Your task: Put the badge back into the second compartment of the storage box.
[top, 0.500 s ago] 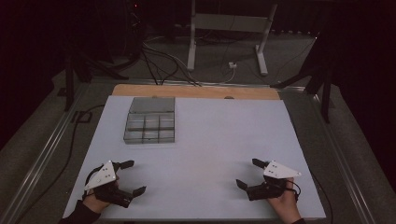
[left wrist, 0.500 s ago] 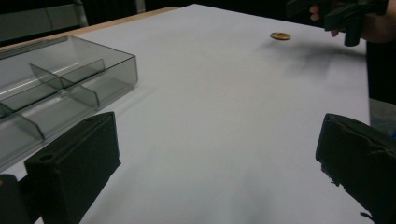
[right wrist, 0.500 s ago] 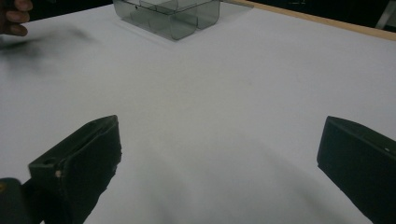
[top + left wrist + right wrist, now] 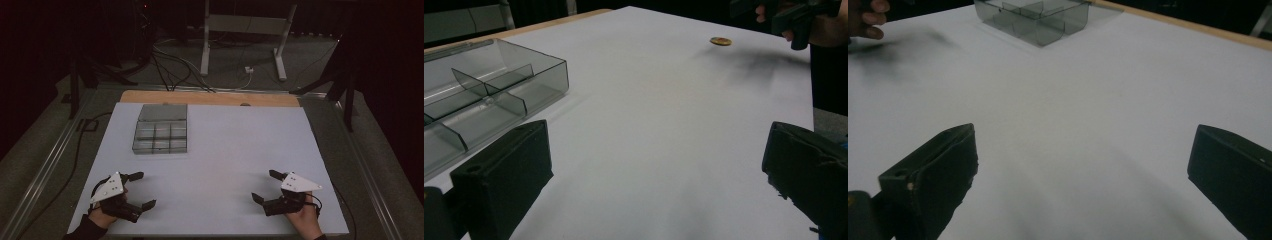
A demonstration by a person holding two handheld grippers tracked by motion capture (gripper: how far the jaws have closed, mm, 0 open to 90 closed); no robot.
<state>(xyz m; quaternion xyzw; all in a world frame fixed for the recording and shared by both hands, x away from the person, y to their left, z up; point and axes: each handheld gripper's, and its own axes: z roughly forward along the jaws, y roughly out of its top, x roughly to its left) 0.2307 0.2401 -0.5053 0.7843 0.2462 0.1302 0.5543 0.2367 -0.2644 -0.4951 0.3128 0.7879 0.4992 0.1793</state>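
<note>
Where the white table (image 4: pixel 225 150) meets the person's near edge, two hand-held grippers rest low over the surface, one toward each near corner. The left gripper (image 4: pixel 140 191) sits by the near left corner, its black jaws spread wide with nothing between them; in the left gripper view the two jaws stand far apart at the bottom corners of the frame, with bare white surface in the gap. The right gripper (image 4: pixel 265 186) sits by the near right corner, jaws likewise parted and empty, and the right gripper view shows the same wide gap over bare table. Each is held from behind by a hand, the left hand (image 4: pixel 102 217) and the right hand (image 4: pixel 305 220), with forearms coming in from the near edge, and each gripper carries a grey three-cornered plate on top. A clear smoke-tinted compartment box (image 4: pixel 161 129) lies toward the far left part of the table, well apart from both grippers; its lid is folded back toward the far edge and its divided cells look empty. In the left gripper view a small round yellowish disc (image 4: pixel 720 41) lies flat on the table near the right gripper. A strip of bare wood (image 4: pixel 210 97) runs along the table's far edge.
</note>
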